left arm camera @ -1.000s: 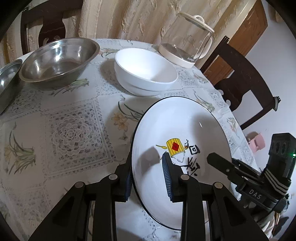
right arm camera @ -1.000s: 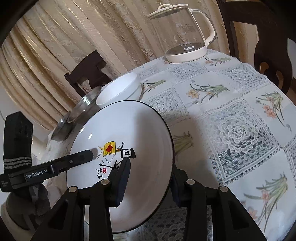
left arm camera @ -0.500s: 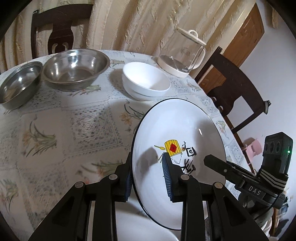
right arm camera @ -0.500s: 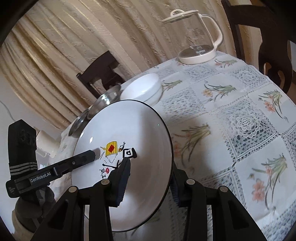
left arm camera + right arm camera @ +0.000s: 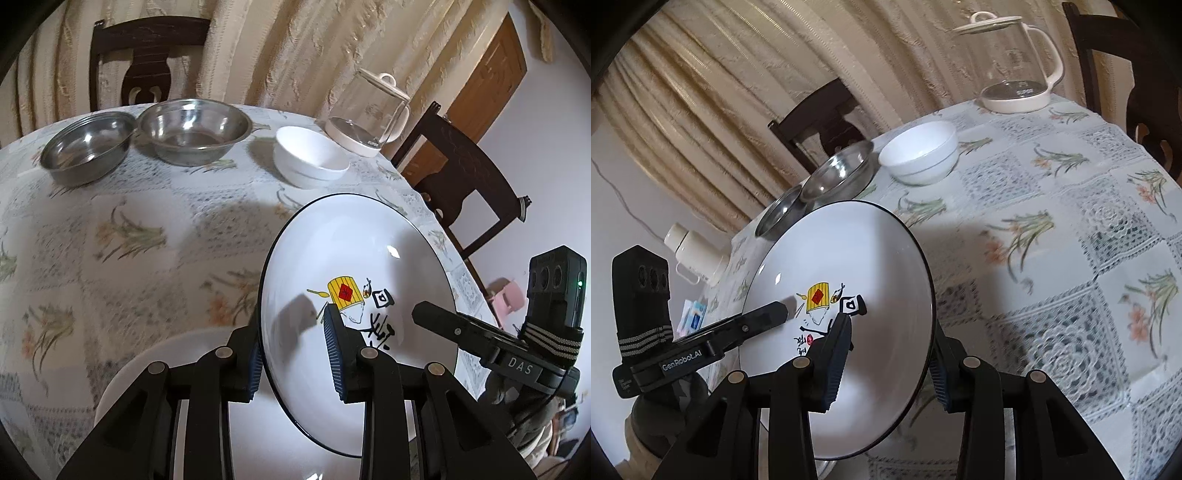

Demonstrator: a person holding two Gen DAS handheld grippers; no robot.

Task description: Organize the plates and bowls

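both tools grip one decorated plate [image 5: 369, 258]: the left tool [image 5: 293, 354] clamps its left rim, the right tool [image 5: 886, 360] its right rim, holding it tilted above the table [image 5: 147, 229]. below the left tool lies one plain white plate [image 5: 155, 373]. the table carries a floral lace cloth; curtains [image 5: 277, 44] and dark chairs [image 5: 147, 62] stand behind it. ahead of the tools: one white bowl [image 5: 310, 155], two steel bowls [image 5: 194, 129] [image 5: 86, 146], one glass kettle [image 5: 365, 110]. left of the right tool, a white flask [image 5: 692, 254].
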